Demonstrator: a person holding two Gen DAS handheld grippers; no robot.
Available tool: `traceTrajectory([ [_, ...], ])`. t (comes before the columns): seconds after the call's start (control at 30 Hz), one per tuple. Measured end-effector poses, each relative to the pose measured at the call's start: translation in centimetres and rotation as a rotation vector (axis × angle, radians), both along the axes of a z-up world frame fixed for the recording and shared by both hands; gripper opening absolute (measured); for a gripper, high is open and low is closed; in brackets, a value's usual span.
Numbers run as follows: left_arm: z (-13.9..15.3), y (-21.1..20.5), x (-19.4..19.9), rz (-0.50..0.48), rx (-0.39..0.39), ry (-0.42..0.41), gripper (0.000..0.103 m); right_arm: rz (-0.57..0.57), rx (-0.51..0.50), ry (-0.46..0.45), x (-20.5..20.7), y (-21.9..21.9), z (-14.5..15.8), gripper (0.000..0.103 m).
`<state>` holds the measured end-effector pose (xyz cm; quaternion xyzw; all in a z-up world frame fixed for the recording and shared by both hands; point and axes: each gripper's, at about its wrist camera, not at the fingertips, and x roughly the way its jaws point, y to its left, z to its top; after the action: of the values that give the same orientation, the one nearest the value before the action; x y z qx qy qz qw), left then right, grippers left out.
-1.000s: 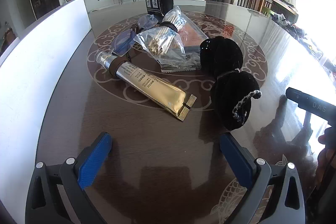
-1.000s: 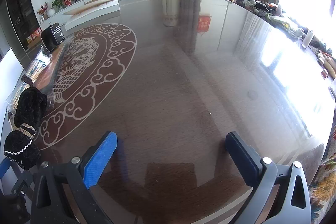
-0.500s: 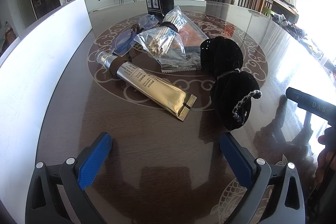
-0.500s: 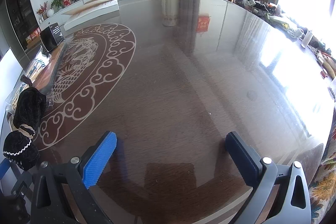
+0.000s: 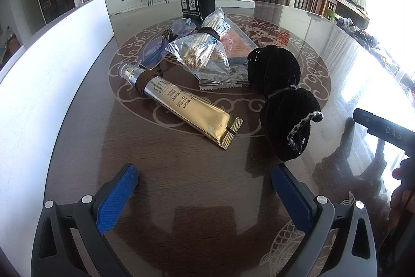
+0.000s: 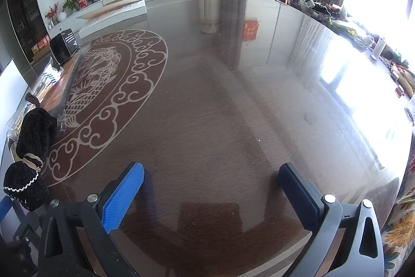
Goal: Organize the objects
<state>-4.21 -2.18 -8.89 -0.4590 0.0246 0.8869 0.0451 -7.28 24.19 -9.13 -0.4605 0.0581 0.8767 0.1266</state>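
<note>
Gold tube [image 5: 181, 103] lies flat near the middle of the bench [image 5: 181, 186], crimped end toward the left claw [image 5: 205, 188]. Black velvet pouch [image 5: 282, 105] just right of the tube, apart from it. Bagged sticks [image 5: 202, 53] beyond the tube, lying over flat packets; black box [image 5: 198, 4] farthest back. White board [image 5: 46, 85] stands along the bench edge left of the tube. Bare wood between tube and left claw, which is spread wide, holding nothing. Right claw [image 6: 211, 188] also wide and empty, over open bench well right of the pouch [image 6: 31, 147].
</note>
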Motion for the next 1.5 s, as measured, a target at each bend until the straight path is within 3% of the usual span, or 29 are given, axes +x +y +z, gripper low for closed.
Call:
traceTrajectory([
  [1.5, -0.04, 0.06, -0.03, 0.001, 0.0, 0.001, 0.103, -0.018, 0.0, -0.004, 0.14, -0.13, -0.06, 0.103],
])
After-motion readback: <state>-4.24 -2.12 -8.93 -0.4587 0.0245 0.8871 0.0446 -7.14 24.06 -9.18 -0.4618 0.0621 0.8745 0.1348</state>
